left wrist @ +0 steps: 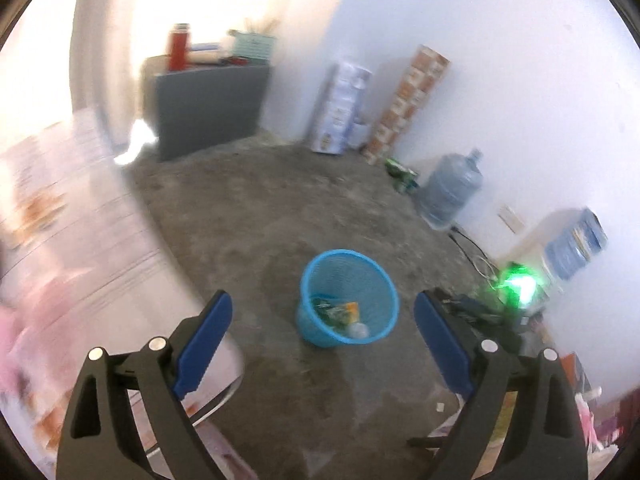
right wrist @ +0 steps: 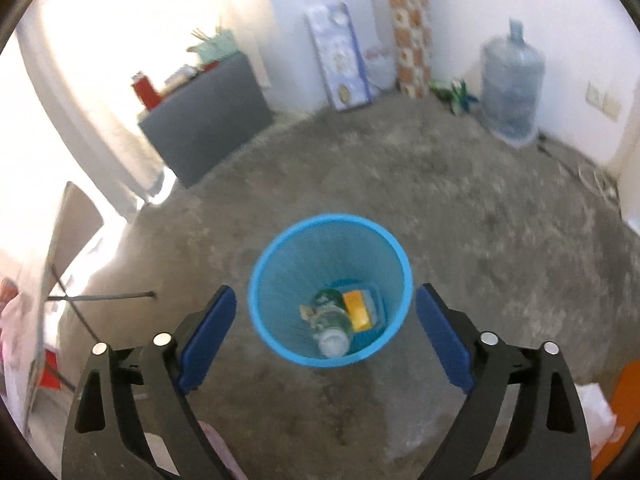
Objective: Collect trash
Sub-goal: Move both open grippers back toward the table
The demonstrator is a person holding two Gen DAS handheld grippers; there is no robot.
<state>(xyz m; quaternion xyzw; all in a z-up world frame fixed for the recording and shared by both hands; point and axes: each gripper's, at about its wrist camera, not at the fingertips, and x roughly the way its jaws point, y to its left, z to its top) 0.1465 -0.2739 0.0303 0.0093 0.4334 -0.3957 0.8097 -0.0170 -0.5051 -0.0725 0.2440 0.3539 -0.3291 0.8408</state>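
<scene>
A blue mesh trash bin stands on the concrete floor, directly below and between my right gripper's fingers. Inside it lie a clear plastic bottle, an orange packet and a green wrapper. My right gripper is open and empty above the bin. The bin also shows in the left wrist view, ahead of my left gripper, which is open and empty. The trash in it shows there too.
A table with a pale patterned cloth is at the left. A grey cabinet with a red flask stands by the far wall. A water jug, boxes and cables line the wall. An orange object lies at lower right.
</scene>
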